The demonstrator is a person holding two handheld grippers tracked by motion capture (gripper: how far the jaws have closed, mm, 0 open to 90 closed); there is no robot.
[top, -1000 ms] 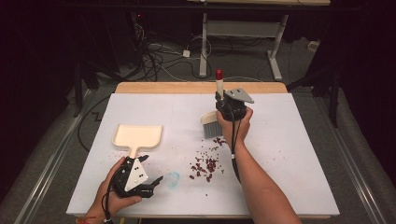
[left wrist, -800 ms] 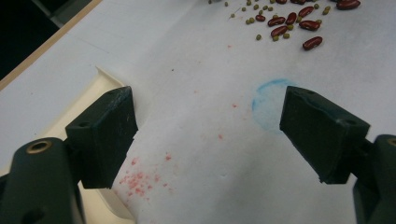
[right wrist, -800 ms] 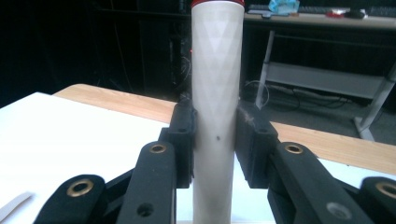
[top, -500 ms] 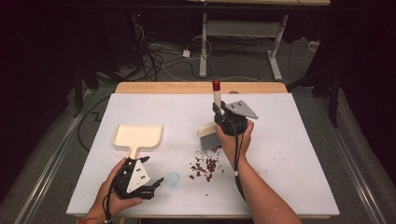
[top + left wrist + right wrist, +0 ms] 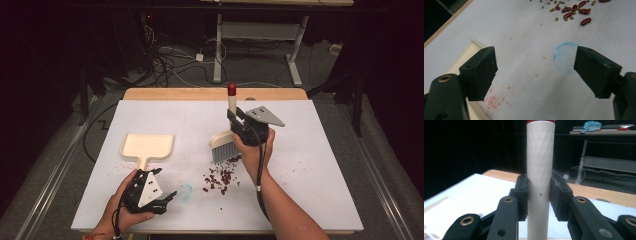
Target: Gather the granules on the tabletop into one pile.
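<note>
My right gripper [image 5: 235, 122] is shut on the white handle [image 5: 539, 170] of a small brush [image 5: 224, 145]; the handle stands upright with a red cap on top, and the grey bristles reach down to the table just beyond a scatter of red beans [image 5: 220, 177]. A cream dustpan [image 5: 146, 146] lies flat at the left. Near the front edge my left gripper [image 5: 167, 200] rests low over the table, open, nothing between its jaws. In the left gripper view, red and small green beans [image 5: 571, 11] lie ahead and the dustpan's edge [image 5: 470, 51] is at the left.
A white sheet covers the wooden table [image 5: 215, 94]. A faint blue ring mark [image 5: 565, 56] lies ahead of the left gripper. A few stray beans [image 5: 300, 172] lie to the right. Cables and desk legs [image 5: 218, 50] stand on the floor behind.
The right hand has carried the brush toward the near left, closer to the bean pile. The left gripper has stayed where it was.
</note>
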